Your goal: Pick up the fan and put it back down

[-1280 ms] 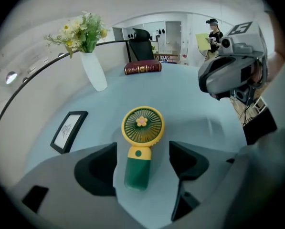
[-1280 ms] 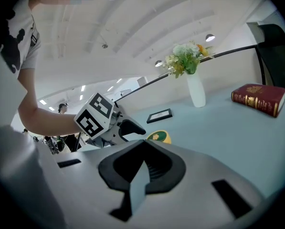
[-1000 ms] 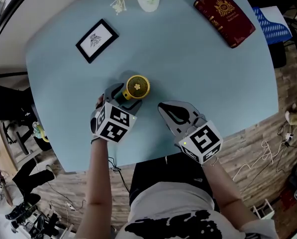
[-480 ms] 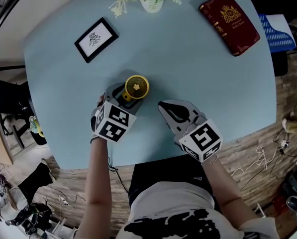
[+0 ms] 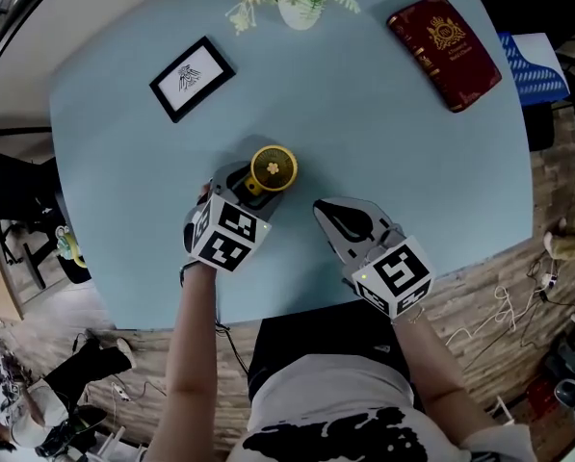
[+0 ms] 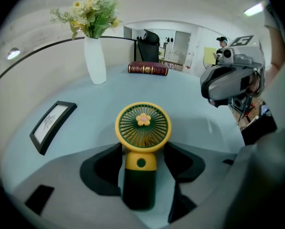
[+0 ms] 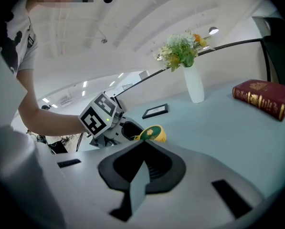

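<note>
- The pale blue table (image 5: 393,142) filled your head view.
- Your right gripper (image 7: 142,144), at lower right, had its jaws together on nothing.
- Your left gripper (image 6: 142,152) had just been closing its jaws round the handle of the fan (image 6: 142,126), which stood upright at centre frame. They were not yet pressing on it.
- The gilt lettering on the red book (image 5: 444,38), at upper right, was unreadable.

The left gripper's (image 6: 142,151) jaws have just been closing toward the fan (image 6: 142,125) standing between them at frame centre; slim gaps remain.
</note>
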